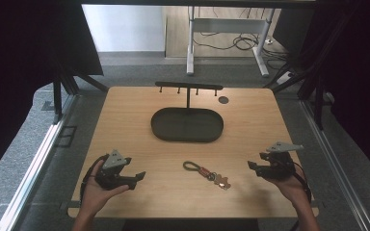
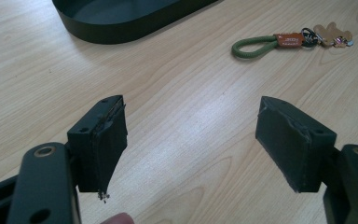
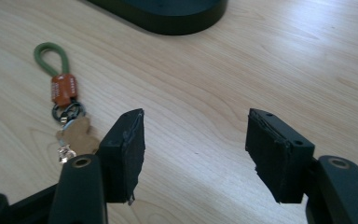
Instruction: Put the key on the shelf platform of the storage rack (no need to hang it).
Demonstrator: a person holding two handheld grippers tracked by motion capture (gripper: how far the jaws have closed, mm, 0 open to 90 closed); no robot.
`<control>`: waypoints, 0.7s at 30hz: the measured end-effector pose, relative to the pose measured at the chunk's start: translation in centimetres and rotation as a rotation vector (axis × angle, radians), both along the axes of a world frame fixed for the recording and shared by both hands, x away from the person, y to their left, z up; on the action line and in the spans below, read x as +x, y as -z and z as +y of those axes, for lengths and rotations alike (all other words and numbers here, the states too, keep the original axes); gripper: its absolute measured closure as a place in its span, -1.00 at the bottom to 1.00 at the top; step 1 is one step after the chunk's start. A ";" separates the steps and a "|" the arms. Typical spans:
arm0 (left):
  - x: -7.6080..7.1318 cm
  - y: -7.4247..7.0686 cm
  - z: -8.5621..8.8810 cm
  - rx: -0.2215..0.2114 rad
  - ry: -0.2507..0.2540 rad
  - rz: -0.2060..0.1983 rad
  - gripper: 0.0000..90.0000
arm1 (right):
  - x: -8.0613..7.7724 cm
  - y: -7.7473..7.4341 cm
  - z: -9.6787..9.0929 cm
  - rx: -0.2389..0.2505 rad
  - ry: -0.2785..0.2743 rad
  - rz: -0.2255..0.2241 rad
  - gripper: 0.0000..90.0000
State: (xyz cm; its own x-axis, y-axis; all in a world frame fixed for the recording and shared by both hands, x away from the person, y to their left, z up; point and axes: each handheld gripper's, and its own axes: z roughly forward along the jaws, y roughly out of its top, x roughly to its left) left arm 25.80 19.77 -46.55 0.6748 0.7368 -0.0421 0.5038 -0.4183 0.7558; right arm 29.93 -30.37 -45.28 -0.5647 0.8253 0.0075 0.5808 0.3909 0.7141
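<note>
Left gripper (image 1: 139, 175) and right gripper (image 1: 252, 166) face inward, fingers apart, nothing between

Left gripper (image 1: 136, 176), lower left of the high view: black body, grey three-cornered plate on top, black cable looping beside the hand. Right gripper (image 1: 253, 167), lower right: same black build and grey plate. Gripper views: jaws end in blocky black pads (image 2: 106, 140) with frayed tape edges, small screw holes, and brass-ringed holes in the arms. Forearms bare.
</note>
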 end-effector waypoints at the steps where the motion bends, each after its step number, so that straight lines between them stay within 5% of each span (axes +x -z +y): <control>1: 0.0 0.0 0.0 0.000 0.001 0.000 -0.44 | 0.1 -0.1 0.2 -0.006 -0.014 0.005 -0.11; 21: 0.0 0.1 -0.2 -0.004 0.007 0.003 -0.44 | 1.6 -2.5 4.5 -0.085 -0.190 0.059 -0.03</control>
